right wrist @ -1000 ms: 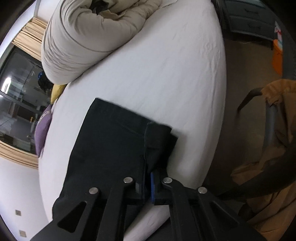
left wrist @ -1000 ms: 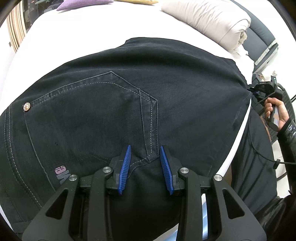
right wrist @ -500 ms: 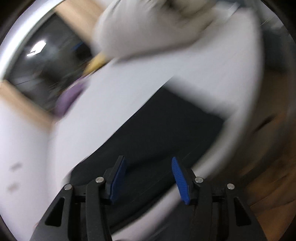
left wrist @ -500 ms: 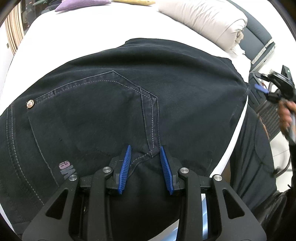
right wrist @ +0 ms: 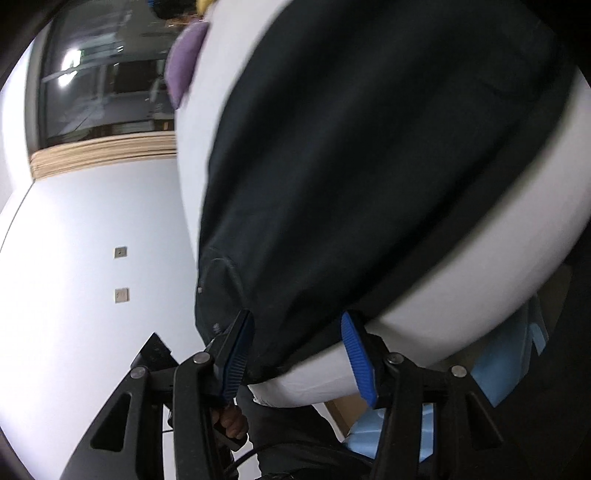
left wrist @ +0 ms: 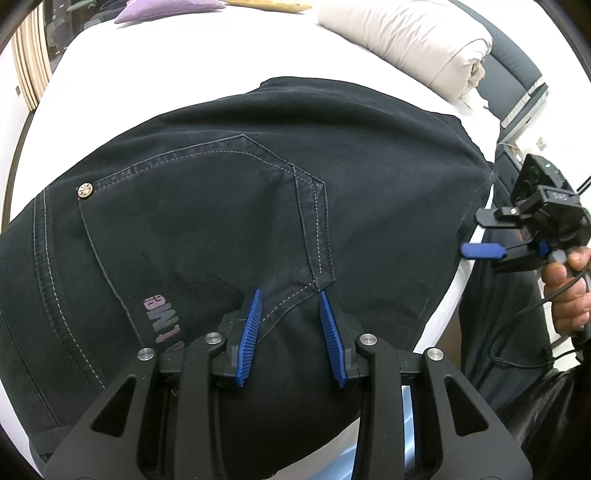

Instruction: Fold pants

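Black denim pants (left wrist: 229, 206) lie folded flat on white bed (left wrist: 177, 62); left claw (left wrist: 290, 332) and right claw (right wrist: 297, 354) both gaping, empty. Probably one fold left.

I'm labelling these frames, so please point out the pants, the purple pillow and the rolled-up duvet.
pants (left wrist: 229, 206): left wrist view, on the back pocket.
purple pillow (left wrist: 166, 5): left wrist view, on its top face.
rolled-up duvet (left wrist: 413, 40): left wrist view, on the middle of the roll.
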{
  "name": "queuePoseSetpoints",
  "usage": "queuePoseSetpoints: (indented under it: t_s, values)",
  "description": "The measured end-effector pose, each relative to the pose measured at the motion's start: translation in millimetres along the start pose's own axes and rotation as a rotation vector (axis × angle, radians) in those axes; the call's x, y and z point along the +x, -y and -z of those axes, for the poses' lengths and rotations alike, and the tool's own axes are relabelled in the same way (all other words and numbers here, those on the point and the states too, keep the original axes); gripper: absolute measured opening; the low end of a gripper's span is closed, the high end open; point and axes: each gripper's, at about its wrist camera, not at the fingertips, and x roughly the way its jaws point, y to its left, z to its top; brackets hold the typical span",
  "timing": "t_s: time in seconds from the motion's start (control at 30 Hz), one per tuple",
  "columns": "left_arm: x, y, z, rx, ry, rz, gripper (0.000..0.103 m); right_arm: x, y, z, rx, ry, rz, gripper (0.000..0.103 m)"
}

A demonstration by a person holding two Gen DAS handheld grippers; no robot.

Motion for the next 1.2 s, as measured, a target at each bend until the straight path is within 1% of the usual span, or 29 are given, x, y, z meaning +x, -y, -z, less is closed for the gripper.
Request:
queuePoseSetpoints:
  t_s: [0.07,0.2,0.3,0.33,0.4,0.43,0.47,0.67,0.87,0.93,1.0,1.07,1.13,1.2]
  values:
    - [1.4,0.4,-0.9,0.002,-0.002,0.0,0.033,1.9,7.3,1.3,0.029,-0.006,0.0,0.05]
    - [1.2,0.1,-2.4,-0.001,-0.001,0.0,0.033,-5.9,25.9,11.0,0.059,0.005,-0.035,0.05]
    - [0.3,-1.6,-1.7,0.001,-0.002,-0.001,0.033,2.0,27.9,6.2,0.073,0.004,-0.068,0.049]
    - [1.0,-1.0,-2.4,0.001,-0.003,-0.001,0.033,4.2,28.6,3.6,0.075,0.006,-0.069,0.047]
    - [1.0,-0.9,-2.4,0.0,-0.003,0.0,0.033,6.3,28.6,2.2,0.056,0.008,-0.073,0.035]
    - [0.8,-1.0,-2.3,0.0,-0.003,0.0,0.033,6.0,27.5,3.6,0.035,0.011,-0.057,0.017]
    - [1.0,-0.8,-2.4,0.002,-0.003,-0.001,0.033,5.7,27.2,3.3,0.02,0.008,-0.04,0.008]
    - [-0.6,0.6,-0.1,0.013,-0.016,-0.002,0.033,-0.6,23.8,14.2,-0.068,-0.003,0.029,0.005]
    - [-2.7,-3.9,4.3,0.002,-0.013,0.003,0.033,4.2,38.8,14.0,-0.03,-0.007,0.008,0.004]
    - [-2.4,-3.7,4.7,0.003,-0.014,-0.001,0.033,4.7,40.3,13.1,-0.013,-0.013,-0.01,0.006]
    - [-2.9,-3.2,4.1,0.002,-0.017,-0.002,0.033,3.8,40.7,10.6,0.007,-0.013,-0.031,0.013]
    - [-3.4,-1.8,3.7,0.005,-0.019,-0.004,0.033,3.5,32.7,8.6,-0.016,0.008,-0.021,0.013]
    - [-3.3,-1.2,3.2,0.007,-0.022,-0.004,0.033,9.0,25.5,9.1,-0.057,0.002,0.013,0.007]
    - [-2.5,0.6,1.3,0.011,-0.025,-0.005,0.033,11.5,24.2,12.3,-0.079,-0.003,0.046,0.005]
